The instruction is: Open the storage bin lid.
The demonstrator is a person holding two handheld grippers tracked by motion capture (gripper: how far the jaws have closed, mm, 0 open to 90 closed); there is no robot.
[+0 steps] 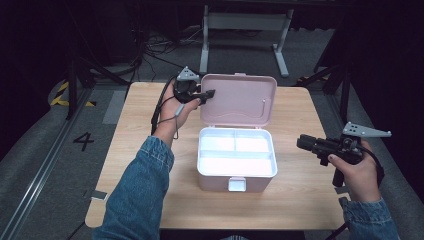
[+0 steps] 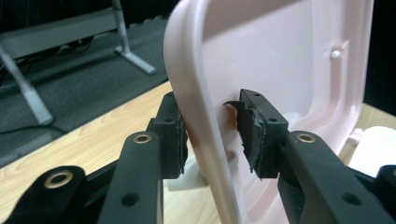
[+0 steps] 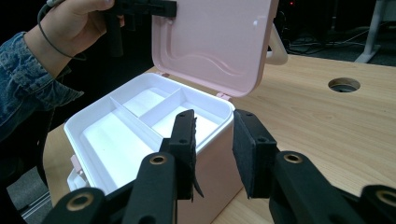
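Observation:
A pink plastic box (image 1: 220,181) stands in the middle of the wooden table, its white inside split into three empty compartments. Its lid (image 1: 240,100) stands upright at the back. My left gripper (image 1: 210,94) is at the lid's upper left edge, and in the left gripper view the gripper (image 2: 210,126) straddles the lid (image 2: 280,46), one pad behind it and one against its inner face. My right gripper (image 1: 300,142) hovers to the right of the box, open, with nothing between its jaws. In the right gripper view the gripper (image 3: 215,140) points at the box's near corner (image 3: 210,158).
The box's latch (image 1: 236,185) hangs at its front wall. A round cable hole (image 3: 344,84) is cut in the tabletop beyond the box. A grey desk frame (image 1: 245,22) and cables stand on the floor behind the table. Bare table lies on both sides of the box.

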